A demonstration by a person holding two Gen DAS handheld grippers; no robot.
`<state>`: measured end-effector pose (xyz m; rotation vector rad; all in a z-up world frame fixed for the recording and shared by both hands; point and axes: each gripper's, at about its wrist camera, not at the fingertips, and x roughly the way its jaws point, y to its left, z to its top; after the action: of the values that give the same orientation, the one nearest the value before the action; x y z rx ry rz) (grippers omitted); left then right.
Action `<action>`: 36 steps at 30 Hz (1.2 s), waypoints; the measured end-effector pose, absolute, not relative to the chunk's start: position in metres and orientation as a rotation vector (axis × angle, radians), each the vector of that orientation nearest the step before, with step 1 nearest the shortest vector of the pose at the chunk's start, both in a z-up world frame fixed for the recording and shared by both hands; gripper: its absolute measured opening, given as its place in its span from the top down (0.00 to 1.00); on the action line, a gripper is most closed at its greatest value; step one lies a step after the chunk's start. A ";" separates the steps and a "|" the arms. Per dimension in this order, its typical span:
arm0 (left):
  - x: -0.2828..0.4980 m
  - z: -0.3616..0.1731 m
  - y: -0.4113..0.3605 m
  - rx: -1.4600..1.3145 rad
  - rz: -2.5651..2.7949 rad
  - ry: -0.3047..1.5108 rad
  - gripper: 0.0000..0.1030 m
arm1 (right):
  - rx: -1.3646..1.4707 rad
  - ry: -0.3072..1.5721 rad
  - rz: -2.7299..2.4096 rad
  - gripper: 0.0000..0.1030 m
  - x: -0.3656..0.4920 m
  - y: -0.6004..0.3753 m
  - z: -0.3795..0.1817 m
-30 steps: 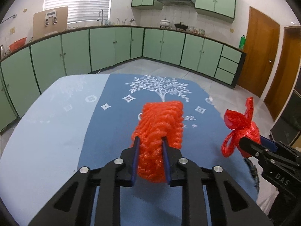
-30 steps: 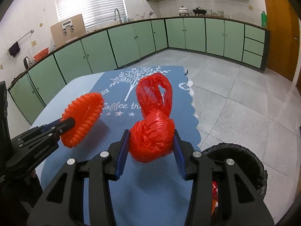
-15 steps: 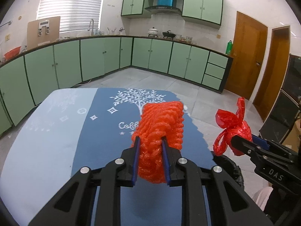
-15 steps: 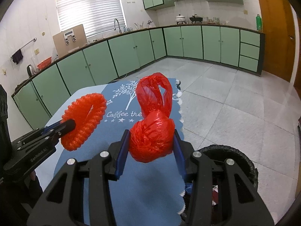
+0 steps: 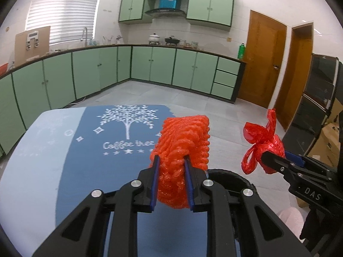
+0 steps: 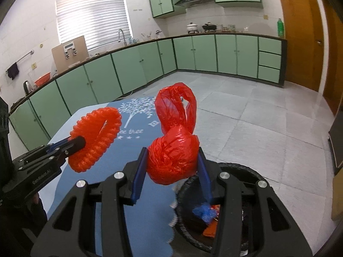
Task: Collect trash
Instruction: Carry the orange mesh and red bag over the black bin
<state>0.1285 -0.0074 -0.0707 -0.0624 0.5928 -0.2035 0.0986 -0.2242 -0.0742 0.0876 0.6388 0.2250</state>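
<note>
My left gripper (image 5: 170, 165) is shut on an orange foam net sleeve (image 5: 184, 143), held above the right edge of the table; it also shows in the right wrist view (image 6: 96, 137). My right gripper (image 6: 171, 167) is shut on a knotted red plastic bag (image 6: 173, 152), also seen in the left wrist view (image 5: 263, 143). The bag hangs over the rim of a black round trash bin (image 6: 246, 171) that stands on the floor beside the table and holds blue and orange scraps.
The table has a blue cloth (image 5: 111, 156) with a white tree print. Green cabinets (image 5: 150, 66) line the walls across a tiled floor. A wooden door (image 5: 263, 60) and a dark appliance (image 5: 321, 90) stand on the right.
Both grippers have moved right and up off the table with their loads. The bin has come into view below them.
</note>
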 end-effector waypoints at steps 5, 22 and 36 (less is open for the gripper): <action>0.130 -0.070 -0.034 -0.044 -0.258 0.590 0.79 | 0.098 0.640 0.172 0.59 0.089 -0.255 -0.076; 0.151 -0.095 -0.141 0.010 -0.475 0.619 0.79 | 0.109 0.655 0.008 0.59 0.071 -0.339 -0.101; 0.182 -0.144 -0.175 0.035 -0.482 0.736 0.79 | 0.137 0.752 -0.022 0.58 0.106 -0.360 -0.152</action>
<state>0.1816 -0.1749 -0.1439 0.0346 0.7361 -0.4819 0.1063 -0.3601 -0.1517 0.1373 0.7518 -0.0216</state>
